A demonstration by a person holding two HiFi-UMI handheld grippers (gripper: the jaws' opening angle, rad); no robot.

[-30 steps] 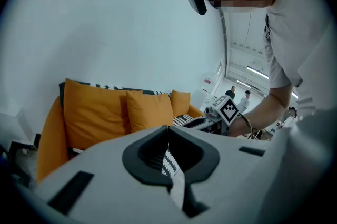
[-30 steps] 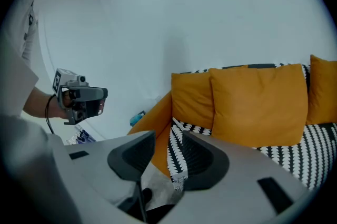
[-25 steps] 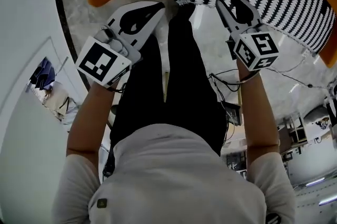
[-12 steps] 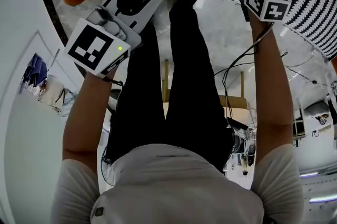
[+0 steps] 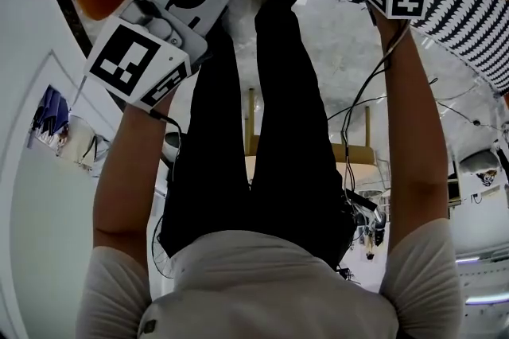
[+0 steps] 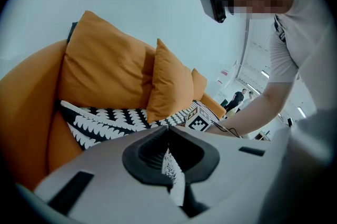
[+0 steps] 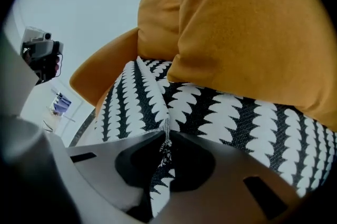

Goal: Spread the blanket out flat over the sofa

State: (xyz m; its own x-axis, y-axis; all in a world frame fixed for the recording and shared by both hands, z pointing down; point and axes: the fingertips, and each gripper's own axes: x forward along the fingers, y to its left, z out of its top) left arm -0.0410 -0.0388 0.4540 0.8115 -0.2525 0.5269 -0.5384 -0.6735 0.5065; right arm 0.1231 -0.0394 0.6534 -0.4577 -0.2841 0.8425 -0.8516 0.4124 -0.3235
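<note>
The blanket (image 7: 226, 112), black with rows of white leaf shapes, lies over the seat of the orange sofa (image 6: 23, 112), its near edge hanging towards me at the front. It looks like a light, soft woven throw with no stiffness of its own, so I judge it will sag and fold wherever I do not hold it. The fringed hem is the place to take it, at two points well apart, so the cloth pulls taut between them.

My left claw (image 6: 169, 139) is closed on a pinch of the patterned edge, and a strip of it shows between the pads. My right claw (image 7: 166, 140) has just been closing, and a fold of the same cloth is nipped between its jaws. Both grips are thin, so a sharp tug could slip the fabric out.

The cushions (image 7: 253, 23) rest on the back part of the blanket, and I judge they will pin it down. It cannot go flat until it is drawn out from under them or they are lifted. My own legs (image 5: 270, 114) stand just in front of the sofa, and the cables (image 5: 362, 95) from the right claw hang near the hem.
</note>
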